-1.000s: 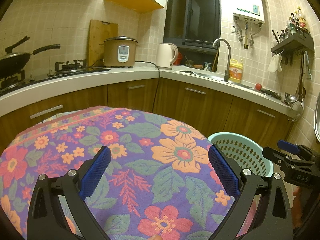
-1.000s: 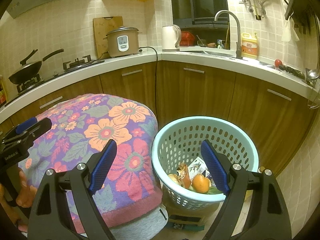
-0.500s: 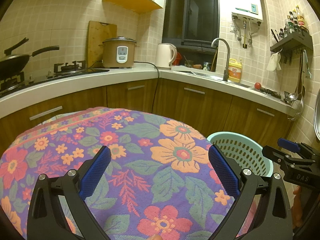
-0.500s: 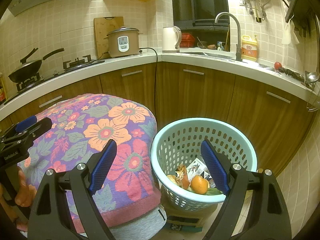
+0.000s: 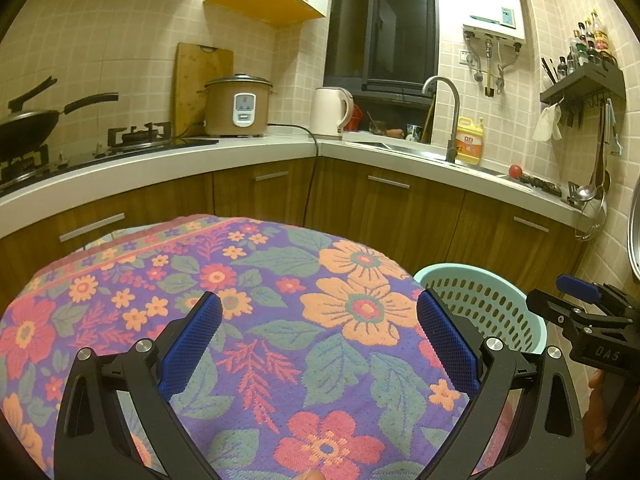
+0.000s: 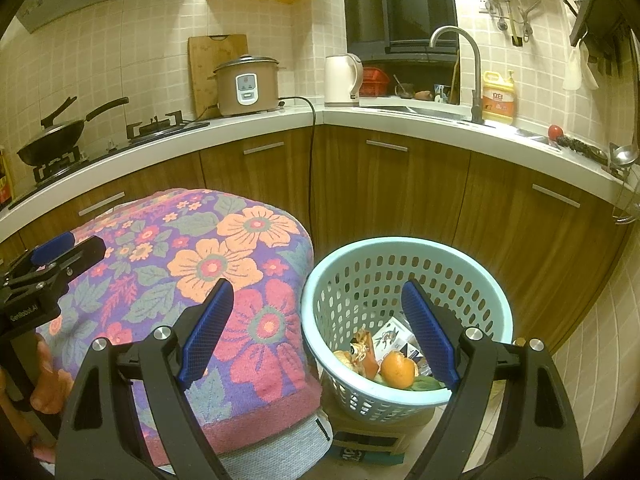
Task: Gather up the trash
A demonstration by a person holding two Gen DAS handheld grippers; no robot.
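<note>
A pale blue perforated basket (image 6: pixel 404 258) stands on a cardboard box to the right of a table under a floral cloth (image 6: pixel 224 264). Inside the basket lie an orange (image 6: pixel 397 368), peel scraps (image 6: pixel 352 356) and a printed carton (image 6: pixel 394 334). My right gripper (image 6: pixel 318 328) hangs open above the basket's left rim, nothing between its blue pads. My left gripper (image 5: pixel 318 340) hovers open over the floral cloth (image 5: pixel 280 320), also empty. The basket (image 5: pixel 480 296) shows at the right in the left wrist view, and the right gripper's tip (image 5: pixel 576 286) juts in beside it.
A curved counter (image 6: pixel 280 124) with wooden cabinets runs behind, bearing a wok (image 6: pixel 52 136), rice cooker (image 6: pixel 246 86), kettle (image 6: pixel 342 80), sink tap (image 6: pixel 472 76), yellow detergent bottle (image 6: pixel 498 98). A black cord (image 6: pixel 311 160) hangs down the cabinet. A hand (image 6: pixel 44 392) holds the left gripper's handle.
</note>
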